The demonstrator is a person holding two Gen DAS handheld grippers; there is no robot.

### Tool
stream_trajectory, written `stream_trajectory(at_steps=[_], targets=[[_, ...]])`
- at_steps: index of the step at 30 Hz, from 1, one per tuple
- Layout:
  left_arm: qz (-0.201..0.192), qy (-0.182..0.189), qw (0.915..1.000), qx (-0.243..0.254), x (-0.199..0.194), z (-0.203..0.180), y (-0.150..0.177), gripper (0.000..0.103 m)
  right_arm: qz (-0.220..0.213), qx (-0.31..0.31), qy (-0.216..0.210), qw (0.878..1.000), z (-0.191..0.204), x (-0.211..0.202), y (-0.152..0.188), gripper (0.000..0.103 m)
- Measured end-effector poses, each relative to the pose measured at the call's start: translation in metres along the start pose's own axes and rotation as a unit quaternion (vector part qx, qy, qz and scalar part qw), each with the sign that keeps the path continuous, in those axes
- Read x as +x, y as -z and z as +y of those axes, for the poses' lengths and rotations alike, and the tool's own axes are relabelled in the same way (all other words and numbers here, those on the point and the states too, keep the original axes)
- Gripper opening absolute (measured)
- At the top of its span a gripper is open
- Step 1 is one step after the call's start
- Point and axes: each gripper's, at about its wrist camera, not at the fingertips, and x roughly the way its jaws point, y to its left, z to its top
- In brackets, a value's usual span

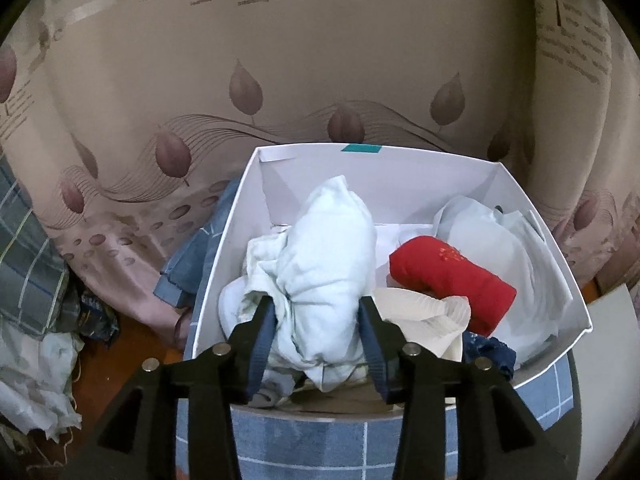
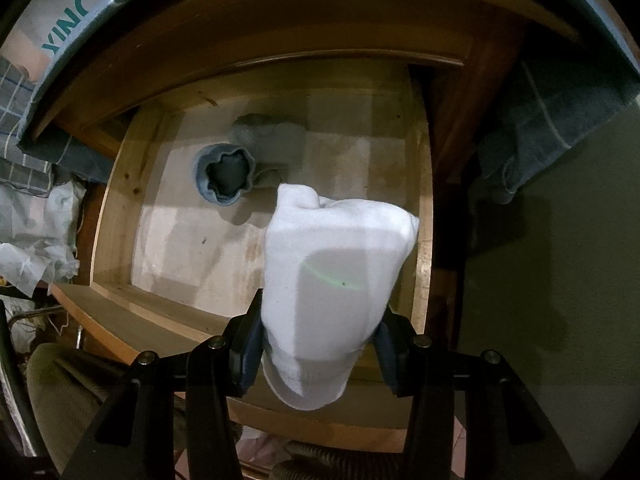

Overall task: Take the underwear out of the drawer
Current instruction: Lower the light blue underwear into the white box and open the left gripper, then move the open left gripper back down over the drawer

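**Both grippers pinching laundry: one over the box, one over the drawer**

Left gripper [image 1: 318, 314]: fingers pressed in on a pale blue bundle [image 1: 324, 264] of cloth, pads biting into its lower sides; bundle stands up above the white box [image 1: 224, 248], its bottom hanging just over the box's near edge. In the box w/ it: a red roll [image 1: 452, 276] to the right, a cream cloth [image 1: 428, 316] just beside the gripper's right finger, a dark blue patterned piece [image 1: 492, 352] at the near right corner, more pale fabric [image 1: 500, 232] along the right wall; a teal tape strip [image 1: 362, 148] sits on the far rim. Box rests on a blue checked cloth [image 1: 320, 448]; a leaf-print curtain [image 1: 280, 80] w/ printed lettering hangs behind; crumpled white fabric [image 1: 36, 376] lies at far left.

Right gripper [image 2: 320, 340]: clamped on a white bundle [image 2: 332, 280], looks like a rolled sock or small garment, can't tell which; it sticks out fwd between the fingers, held above the open wooden drawer [image 2: 120, 208], over its right part. On the drawer floor, well apart from the white bundle's grip pt: a grey-blue roll [image 2: 226, 174] w/ its open end facing up, and a grey piece [image 2: 272, 132] touching it behind. A dark towel [image 2: 560, 120] hangs at right.
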Motion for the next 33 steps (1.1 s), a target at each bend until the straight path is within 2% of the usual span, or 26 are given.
stream_trajectory(at_steps=[2, 5, 10, 19, 25, 33], targets=[[-0.003, -0.009, 0.9999, -0.002, -0.003, -0.001, -0.001, 0.047, 0.001, 0.000, -0.003, 1.000, -0.001, 0.000, 0.001, 0.045], [-0.011, -0.019, 0.9997, 0.005, -0.010, -0.004, -0.002, 0.059, 0.001, -0.001, -0.003, 1.000, -0.001, 0.000, 0.000, 0.045], [-0.035, -0.021, 0.9987, 0.030, -0.029, -0.009, -0.003, 0.062, 0.002, 0.000, -0.004, 1.000, 0.000, -0.002, 0.001, 0.045], [-0.066, -0.013, 0.9971, 0.035, -0.066, -0.008, 0.004, 0.062, 0.001, -0.001, 0.000, 1.000, 0.002, -0.002, 0.002, 0.045], [-0.080, -0.025, 0.9944, 0.065, -0.087, -0.010, 0.042, 0.062, 0.001, -0.002, 0.002, 1.000, 0.002, -0.001, 0.002, 0.045], [-0.069, -0.030, 0.9942, 0.077, -0.084, -0.004, 0.125, 0.062, 0.001, -0.002, 0.005, 1.000, 0.001, -0.001, 0.002, 0.045]])
